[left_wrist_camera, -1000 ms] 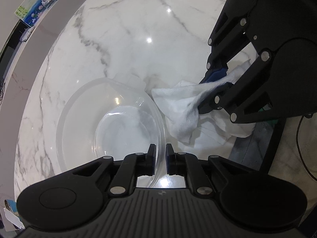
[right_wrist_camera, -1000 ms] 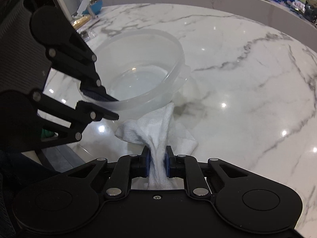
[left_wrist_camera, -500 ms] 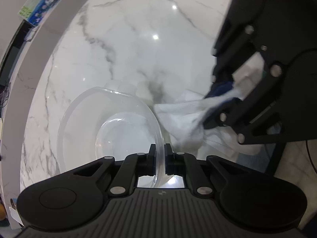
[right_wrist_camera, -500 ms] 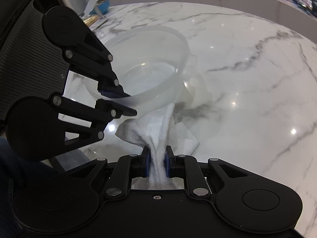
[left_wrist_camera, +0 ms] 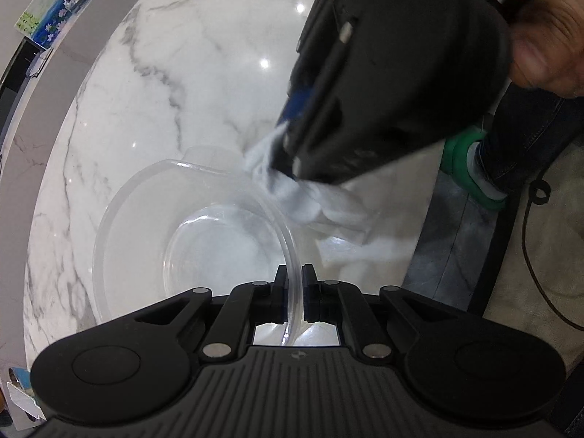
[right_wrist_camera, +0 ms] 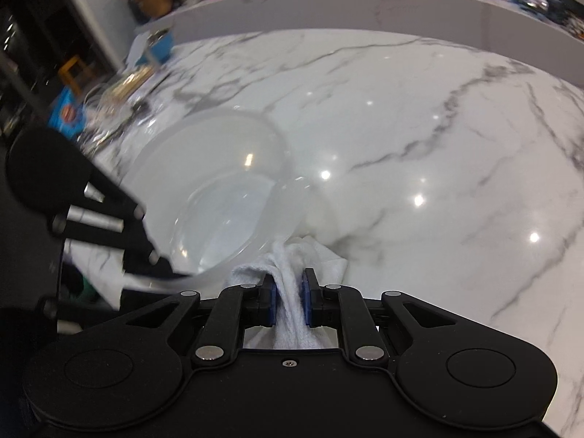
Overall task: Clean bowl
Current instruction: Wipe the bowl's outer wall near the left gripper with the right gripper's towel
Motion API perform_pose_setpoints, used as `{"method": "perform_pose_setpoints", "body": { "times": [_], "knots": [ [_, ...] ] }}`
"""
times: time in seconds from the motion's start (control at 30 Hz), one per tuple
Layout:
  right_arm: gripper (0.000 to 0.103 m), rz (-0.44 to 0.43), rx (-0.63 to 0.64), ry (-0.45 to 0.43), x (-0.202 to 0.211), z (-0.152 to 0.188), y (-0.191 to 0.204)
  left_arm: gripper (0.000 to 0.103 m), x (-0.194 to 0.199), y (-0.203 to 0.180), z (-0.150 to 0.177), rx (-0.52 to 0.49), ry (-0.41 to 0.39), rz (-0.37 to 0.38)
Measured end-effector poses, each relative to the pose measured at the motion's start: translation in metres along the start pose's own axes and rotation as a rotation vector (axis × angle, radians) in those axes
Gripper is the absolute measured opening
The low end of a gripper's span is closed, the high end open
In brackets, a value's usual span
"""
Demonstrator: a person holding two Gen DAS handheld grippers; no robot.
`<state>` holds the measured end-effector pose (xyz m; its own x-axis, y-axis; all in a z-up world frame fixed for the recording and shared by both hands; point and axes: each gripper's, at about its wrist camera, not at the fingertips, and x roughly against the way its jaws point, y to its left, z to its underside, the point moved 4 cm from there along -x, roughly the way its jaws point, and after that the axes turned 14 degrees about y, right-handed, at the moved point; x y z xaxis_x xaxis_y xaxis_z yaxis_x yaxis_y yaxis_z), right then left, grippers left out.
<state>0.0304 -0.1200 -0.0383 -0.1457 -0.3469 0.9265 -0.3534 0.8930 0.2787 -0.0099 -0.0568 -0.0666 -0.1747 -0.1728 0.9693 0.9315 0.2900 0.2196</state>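
Note:
A clear plastic bowl (left_wrist_camera: 153,241) rests on the white marble table (left_wrist_camera: 189,84). My left gripper (left_wrist_camera: 294,273) is shut on the bowl's near rim, one finger inside and one outside. In the left wrist view my right gripper (left_wrist_camera: 283,146) hangs just above the bowl's right rim, shut on a white cloth (left_wrist_camera: 317,200) that droops over the rim. From the right wrist view the white cloth (right_wrist_camera: 290,292) is pinched between the blue pads of my right gripper (right_wrist_camera: 289,284), and the bowl (right_wrist_camera: 219,189) lies ahead to the left, blurred.
Clutter of packets and containers (right_wrist_camera: 120,87) sits at the table's far left in the right wrist view. A raised grey ledge (right_wrist_camera: 365,3) borders the table behind. The table's edge, a floor mat and a person's leg with a green shoe (left_wrist_camera: 471,168) show at right.
My right gripper has risen with the cloth and swung over the bowl's right rim. The cloth left the tabletop. The left gripper kept its hold on the rim.

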Motion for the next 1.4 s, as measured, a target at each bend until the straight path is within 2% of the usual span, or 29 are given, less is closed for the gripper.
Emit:
{"method": "perform_pose_setpoints", "body": {
  "times": [0.43, 0.6, 0.83, 1.07, 1.4],
  "knots": [
    [0.012, -0.103, 0.124, 0.089, -0.007, 0.016, 0.036, 0.006, 0.006, -0.005, 0.007, 0.006, 0.004, 0.002],
    [0.012, -0.102, 0.081, 0.058, -0.002, 0.011, 0.029, 0.007, 0.007, -0.007, 0.005, 0.004, 0.007, -0.001],
    [0.011, -0.041, 0.072, 0.007, 0.007, 0.007, 0.028, 0.007, 0.007, -0.008, 0.005, 0.002, 0.01, 0.0],
    [0.012, -0.093, 0.134, 0.044, 0.003, 0.016, 0.046, 0.006, 0.006, -0.008, 0.006, 0.003, 0.016, -0.001],
    [0.011, -0.071, 0.102, 0.009, 0.001, 0.007, 0.039, 0.006, 0.007, -0.006, 0.005, 0.019, 0.011, 0.015]
  ]
}}
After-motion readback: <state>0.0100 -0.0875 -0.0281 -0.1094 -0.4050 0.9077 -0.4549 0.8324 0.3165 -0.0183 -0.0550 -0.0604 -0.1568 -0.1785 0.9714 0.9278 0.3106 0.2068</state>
